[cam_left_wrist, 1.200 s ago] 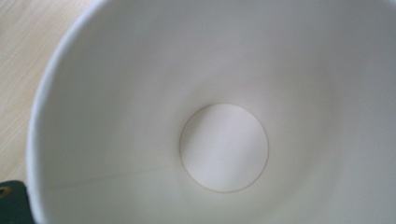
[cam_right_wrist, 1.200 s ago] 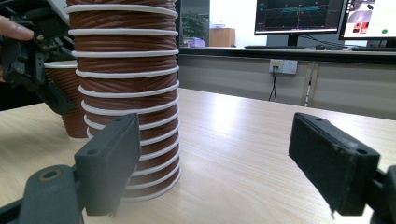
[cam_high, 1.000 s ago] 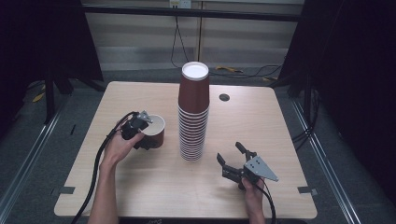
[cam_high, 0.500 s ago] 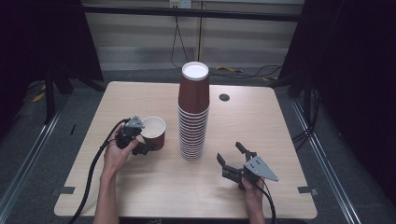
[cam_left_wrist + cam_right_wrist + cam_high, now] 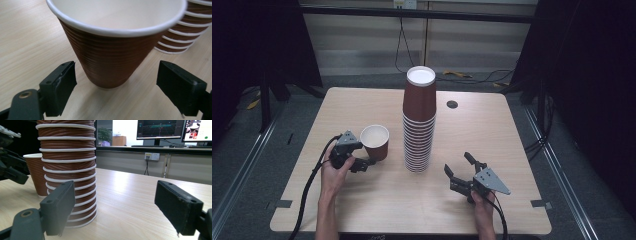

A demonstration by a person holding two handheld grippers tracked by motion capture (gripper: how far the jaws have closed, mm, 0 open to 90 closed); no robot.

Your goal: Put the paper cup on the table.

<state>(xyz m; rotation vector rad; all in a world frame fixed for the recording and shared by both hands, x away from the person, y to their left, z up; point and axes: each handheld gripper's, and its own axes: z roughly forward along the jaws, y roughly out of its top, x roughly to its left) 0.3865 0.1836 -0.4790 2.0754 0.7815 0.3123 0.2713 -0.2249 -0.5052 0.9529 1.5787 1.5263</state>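
A brown ribbed paper cup [image 5: 375, 142] with a white rim stands upright on the wooden table [image 5: 492, 135], left of a tall stack of the same cups [image 5: 419, 120]. My left gripper [image 5: 366, 162] lies low at the cup's near-left side. In the left gripper view the cup's [image 5: 110, 57] foot stands between the wide-apart jaws of the left gripper [image 5: 118, 67], with a gap on each side. The stack [image 5: 180, 37] is just behind it. My right gripper [image 5: 458, 164] rests open near the front right, pointing at the stack [image 5: 67, 170]; nothing is between its jaws [image 5: 115, 192].
A dark round cable hole [image 5: 452, 104] sits in the table behind the stack. Black cables trail from both grippers over the front edge. Monitors [image 5: 160, 130] and a bench stand beyond the table in the right gripper view. Bare tabletop lies right of the stack.
My left hand has drawn back toward the front left and sunk a little, leaving the cup standing where it was. The right gripper has kept still.
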